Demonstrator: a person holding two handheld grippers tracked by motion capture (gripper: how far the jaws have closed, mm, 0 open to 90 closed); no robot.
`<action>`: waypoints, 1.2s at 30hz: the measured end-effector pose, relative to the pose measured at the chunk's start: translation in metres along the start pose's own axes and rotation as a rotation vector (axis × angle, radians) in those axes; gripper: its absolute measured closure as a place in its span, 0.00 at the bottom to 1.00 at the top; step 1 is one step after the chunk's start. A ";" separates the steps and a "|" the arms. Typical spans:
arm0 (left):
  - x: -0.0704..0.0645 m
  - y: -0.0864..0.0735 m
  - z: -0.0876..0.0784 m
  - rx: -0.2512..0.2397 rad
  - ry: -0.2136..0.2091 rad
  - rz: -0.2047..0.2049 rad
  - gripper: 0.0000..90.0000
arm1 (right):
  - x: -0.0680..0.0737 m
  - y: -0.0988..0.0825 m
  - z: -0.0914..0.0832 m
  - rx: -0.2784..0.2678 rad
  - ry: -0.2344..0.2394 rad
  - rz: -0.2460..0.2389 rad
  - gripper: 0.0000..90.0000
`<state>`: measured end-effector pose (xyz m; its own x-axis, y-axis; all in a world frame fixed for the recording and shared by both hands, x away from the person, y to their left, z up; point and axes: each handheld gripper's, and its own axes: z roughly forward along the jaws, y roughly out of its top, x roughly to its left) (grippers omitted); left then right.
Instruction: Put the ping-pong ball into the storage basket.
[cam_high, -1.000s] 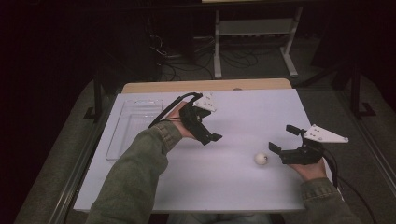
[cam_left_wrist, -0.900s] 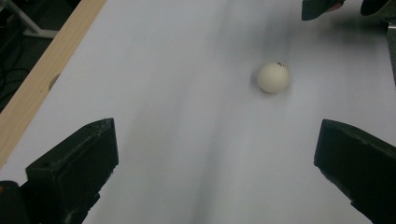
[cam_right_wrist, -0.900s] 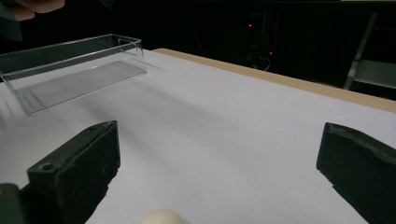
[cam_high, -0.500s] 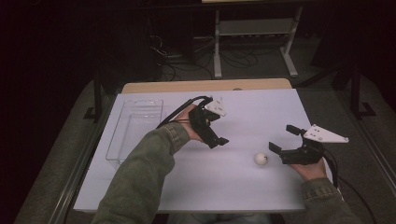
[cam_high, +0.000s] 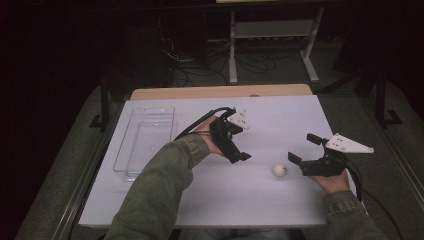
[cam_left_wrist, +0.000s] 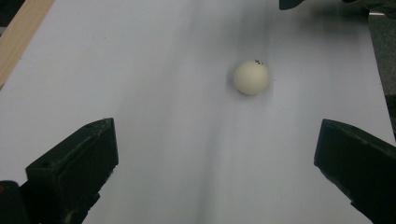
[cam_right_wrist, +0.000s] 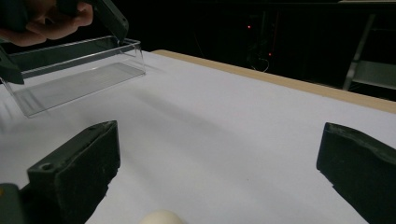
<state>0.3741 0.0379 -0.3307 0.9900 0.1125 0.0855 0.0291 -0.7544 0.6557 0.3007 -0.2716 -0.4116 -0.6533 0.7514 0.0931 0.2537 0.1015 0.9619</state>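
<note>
White table (cam_high: 260, 200): clear tray (cam_high: 145, 142) at left, nothing in it. Left gripper (cam_high: 239, 150) hangs mid-table, jaws spread wide, holding nothing, aimed at the ball (cam_high: 279, 170). Right gripper (cam_high: 304, 152) sits near right, jaws also wide, nothing held, ball just off its tips. Ball rests loose on the table, right of centre. Judgement: pickup not yet made; grasp and likely transfer to tray remain.

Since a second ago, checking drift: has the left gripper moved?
Yes. The left gripper shifted away from the clear tray, toward the ball.
</note>
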 end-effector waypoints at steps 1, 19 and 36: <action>0.000 0.000 0.000 0.000 0.000 0.000 0.00 | 0.000 0.000 0.000 -0.001 -0.001 0.001 0.00; -0.006 0.000 0.032 0.026 -0.046 0.010 0.00 | 0.000 0.000 0.000 0.000 0.007 0.001 0.00; -0.009 0.004 0.051 0.011 -0.074 0.004 0.00 | 0.000 -0.001 0.001 0.005 0.002 0.000 0.00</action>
<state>0.3729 0.0011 -0.3677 0.9976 0.0611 0.0322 0.0258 -0.7620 0.6471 0.3009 -0.2709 -0.4123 -0.6548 0.7499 0.0939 0.2573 0.1044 0.9607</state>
